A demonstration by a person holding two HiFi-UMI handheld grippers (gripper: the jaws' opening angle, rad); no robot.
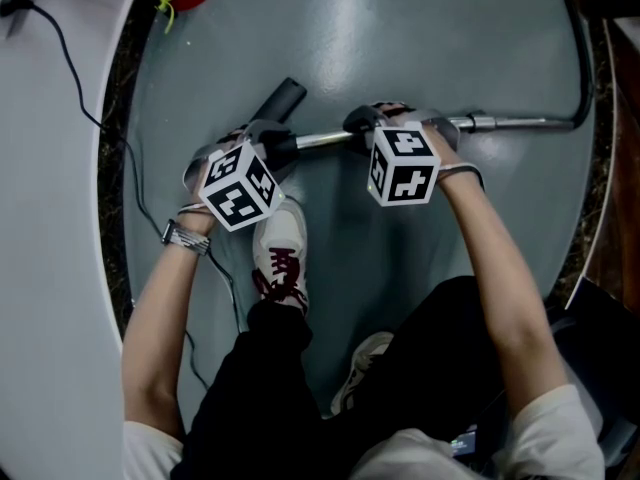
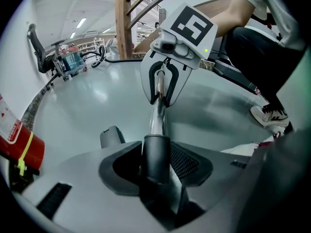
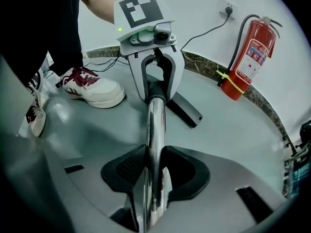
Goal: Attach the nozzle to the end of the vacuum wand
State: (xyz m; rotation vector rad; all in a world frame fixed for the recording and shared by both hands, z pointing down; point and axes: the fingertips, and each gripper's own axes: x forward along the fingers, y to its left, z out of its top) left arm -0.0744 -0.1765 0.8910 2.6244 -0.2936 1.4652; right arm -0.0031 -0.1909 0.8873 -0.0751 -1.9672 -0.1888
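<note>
**Desk:** What do you see at the left?

**Me:** My left gripper [image 2: 156,168] has its jaws set fairly wide and clamped on the dark round neck of the nozzle [image 1: 283,99]. The nozzle is over the left half of the grey floor [image 1: 420,38], nearer the floor's curved left edge than its right. Its dark body slants away from the neck toward the far left. I can't tell whether it rests on the floor.

**Desk:** And the wand?

**Me:** The wand [image 1: 325,139] is a chrome tube with its long axis straight across the floor, left to right. Its left end runs into the nozzle's neck, so the two lie in one line there. I can't see how deep it sits.

**Desk:** Your right side?

**Me:** My right gripper [image 3: 151,165] is closed on the bare chrome just beside the neck. Its jaws are narrower than the left ones, with the pads on either side of the tube. Both grippers tilt steeply down at the floor.

**Desk:** Past that?

**Me:** The wand carries on toward the floor's right edge and meets a dark hose [image 1: 585,88] that bends away along that edge. A white shoe [image 1: 282,243] stands on the floor just below the left gripper, and a red fire extinguisher [image 3: 250,57] stands by the wall at the floor's far-left rim.
</note>
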